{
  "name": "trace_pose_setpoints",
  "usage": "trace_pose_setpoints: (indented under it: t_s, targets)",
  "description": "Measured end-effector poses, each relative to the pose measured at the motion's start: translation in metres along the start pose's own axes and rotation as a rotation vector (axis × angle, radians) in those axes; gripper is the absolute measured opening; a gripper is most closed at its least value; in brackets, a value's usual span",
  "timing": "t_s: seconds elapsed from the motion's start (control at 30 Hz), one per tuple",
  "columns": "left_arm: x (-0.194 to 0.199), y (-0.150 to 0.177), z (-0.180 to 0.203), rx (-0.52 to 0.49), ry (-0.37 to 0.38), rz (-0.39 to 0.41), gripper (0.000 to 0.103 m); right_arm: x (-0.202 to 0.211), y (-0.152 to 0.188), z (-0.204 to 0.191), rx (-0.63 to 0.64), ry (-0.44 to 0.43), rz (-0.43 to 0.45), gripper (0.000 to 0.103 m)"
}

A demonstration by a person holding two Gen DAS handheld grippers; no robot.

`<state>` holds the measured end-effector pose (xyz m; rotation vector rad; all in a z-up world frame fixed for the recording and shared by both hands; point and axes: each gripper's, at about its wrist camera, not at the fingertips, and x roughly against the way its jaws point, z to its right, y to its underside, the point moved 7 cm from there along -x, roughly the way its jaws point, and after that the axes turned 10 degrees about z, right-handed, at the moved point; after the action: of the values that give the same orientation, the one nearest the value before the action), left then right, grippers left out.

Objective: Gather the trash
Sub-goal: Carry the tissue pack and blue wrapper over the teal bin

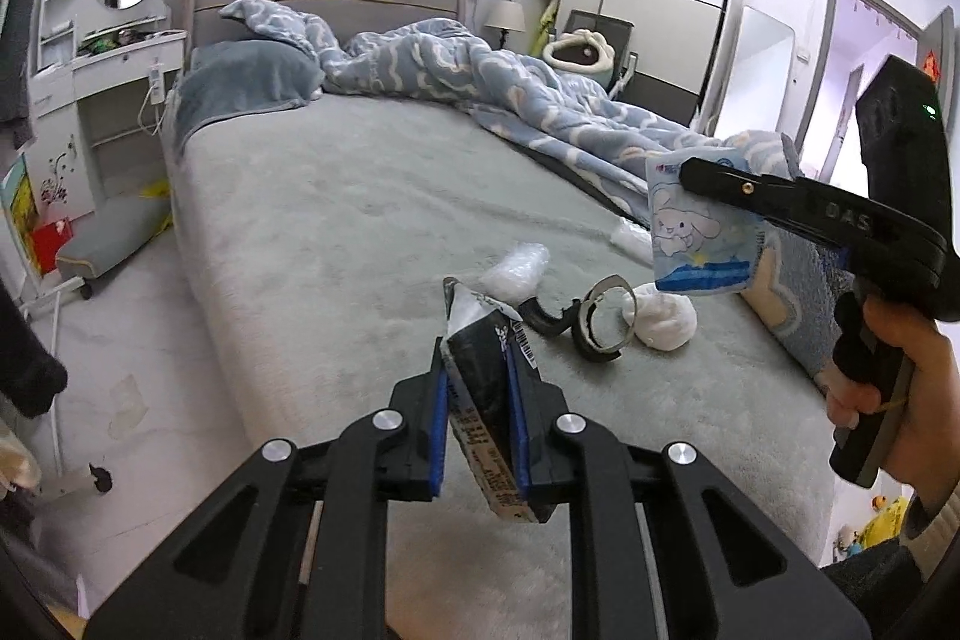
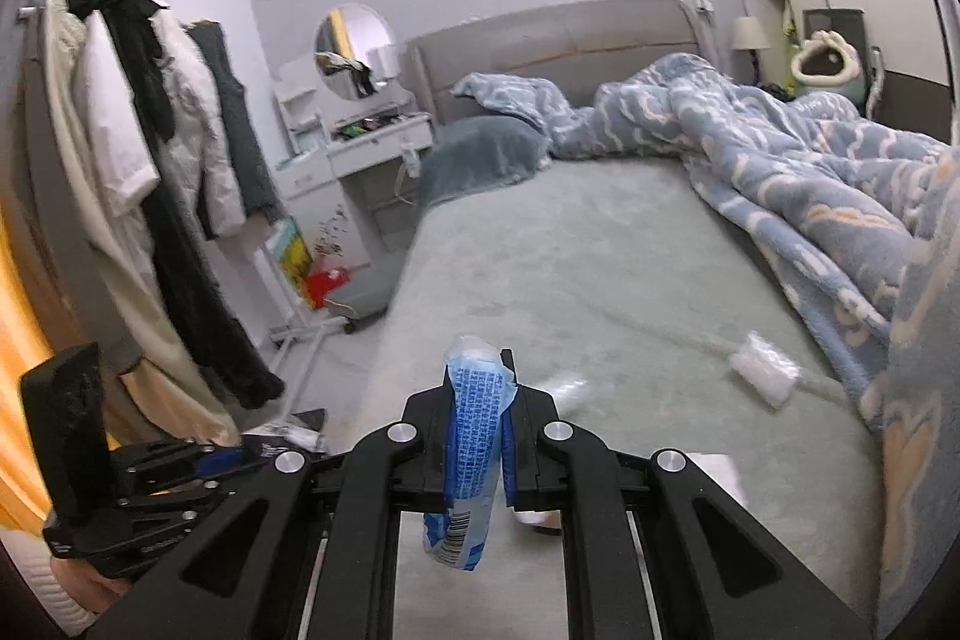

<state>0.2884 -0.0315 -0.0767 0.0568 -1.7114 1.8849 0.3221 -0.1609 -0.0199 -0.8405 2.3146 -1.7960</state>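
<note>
Left wrist view: left hand-held gripper (image 1: 480, 388) pinches a black carton (image 1: 489, 400), right hand-held gripper (image 1: 690, 175) a blue packet (image 1: 702, 244), seemingly tissues; keep both squeezed firmly while carrying them off.

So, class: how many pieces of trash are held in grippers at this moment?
2. A black carton is clamped in the left gripper; a blue cartoon-print packet is clamped in the right gripper. More litter still lies on the bed.

Far half of grey bed sheet (image 1: 360, 196) bare; passage open there. Near right blocked: tape ring (image 1: 603, 325), white wad (image 1: 663, 319), plastic bag (image 1: 516, 271). Rumpled blue blanket (image 1: 540, 100) heaped along right side.
</note>
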Motion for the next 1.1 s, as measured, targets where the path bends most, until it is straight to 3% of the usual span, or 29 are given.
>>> trace_pose_setpoints:
  t_s: [0.1,0.77,1.1]
  targets:
    - [0.009,0.002,-0.007,0.019,-0.012,-0.004,0.019,-0.001,0.004,-0.017,-0.034,-0.051,0.003,0.011]
    - [0.042,0.054,-0.058,-0.01,-0.163,-0.163,0.019,-0.008,0.051,-0.095,0.0,-0.156,-0.093,0.011]
    - [0.051,0.092,-0.103,0.109,-0.213,-0.286,0.019,-0.023,0.08,-0.136,0.009,-0.208,-0.168,0.011]
